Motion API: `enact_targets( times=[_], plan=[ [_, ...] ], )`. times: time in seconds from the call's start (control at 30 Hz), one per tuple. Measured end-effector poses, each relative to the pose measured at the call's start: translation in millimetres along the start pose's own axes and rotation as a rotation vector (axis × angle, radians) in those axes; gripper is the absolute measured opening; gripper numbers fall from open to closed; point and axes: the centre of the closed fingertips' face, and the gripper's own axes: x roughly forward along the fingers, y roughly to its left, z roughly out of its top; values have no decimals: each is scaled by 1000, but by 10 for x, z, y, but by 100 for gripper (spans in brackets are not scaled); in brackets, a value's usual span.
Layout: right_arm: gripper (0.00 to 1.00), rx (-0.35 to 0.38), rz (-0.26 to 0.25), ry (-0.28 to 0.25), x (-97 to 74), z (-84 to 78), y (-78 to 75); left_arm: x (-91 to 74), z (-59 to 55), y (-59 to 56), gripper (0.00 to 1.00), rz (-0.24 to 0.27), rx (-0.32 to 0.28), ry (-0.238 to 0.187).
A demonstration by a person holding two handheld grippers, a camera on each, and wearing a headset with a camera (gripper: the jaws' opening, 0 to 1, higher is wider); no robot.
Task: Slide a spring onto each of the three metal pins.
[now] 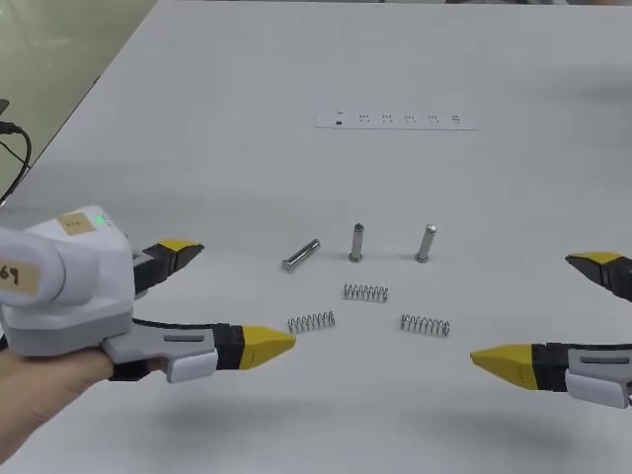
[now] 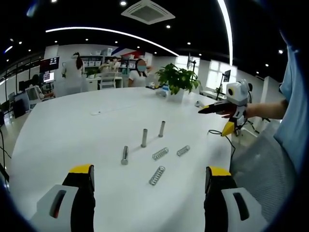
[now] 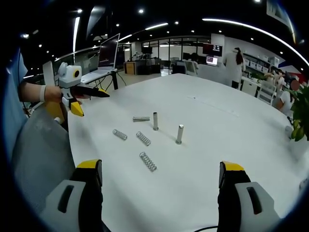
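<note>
Three metal pins rest on the white table [image 1: 197,148]. One pin [image 1: 300,255] lies on its side; the middle pin [image 1: 356,242] and the right pin [image 1: 426,242] stand upright. Three loose springs lie in front of them: left spring [image 1: 311,322], middle spring [image 1: 365,292], right spring [image 1: 426,325]. My left gripper [image 1: 237,294] is open, left of the springs and apart from them. My right gripper [image 1: 533,308] is open at the right edge. Between the left gripper's [image 2: 150,170] jaws I see the lying pin [image 2: 124,155] and a spring [image 2: 157,175]. The right gripper [image 3: 160,167] faces a spring [image 3: 148,161].
A white power strip [image 1: 395,119] lies flat farther back on the table. A black cable [image 1: 18,148] hangs at the table's left edge. A potted plant [image 2: 177,79] stands at the far end, and people are at desks beyond.
</note>
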Motion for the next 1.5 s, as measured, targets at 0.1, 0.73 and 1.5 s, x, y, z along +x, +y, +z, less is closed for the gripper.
enact_targets(
  times=[0.1, 0.73, 1.5],
  plan=[
    [100, -4, -2, 2, 1, -8, -11, 2, 3, 0, 93, -3, 4, 1],
    [100, -4, -5, 12, -25, -48, -31, 11, 19, 40, 93, -6, 9, 5],
    [100, -27, 34, 32, 66, -90, -18, 151, -46, 51, 93, -55, 38, 69]
  ],
)
